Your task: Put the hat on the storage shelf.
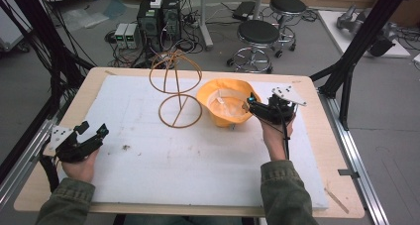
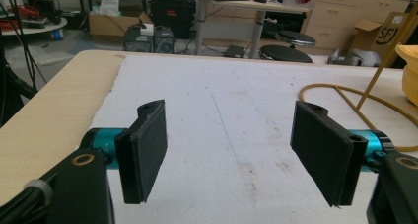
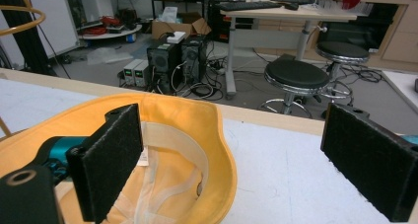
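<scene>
- The surface (image 1: 317, 150) carries a white foam sheet (image 1: 198, 160) over most of its top.
- A wire stand (image 1: 177, 88), two hoops on crossed rods, is upright near the far edge.
- A yellow cap (image 1: 225, 103) lies upside down just right of the stand, pale lining showing.
- Right gripper (image 1: 258, 105): fingers (image 3: 111, 160) spread wide, one over the cap's bowl.
- Left gripper (image 1: 91, 132): fingers (image 2: 145, 150) wide, empty, near the left edge.

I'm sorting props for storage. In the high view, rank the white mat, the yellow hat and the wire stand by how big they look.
1. white mat, by far the largest.
2. and 3. wire stand and yellow hat: too alike to rank. The stand spans slightly more, but it rises toward the camera.
</scene>
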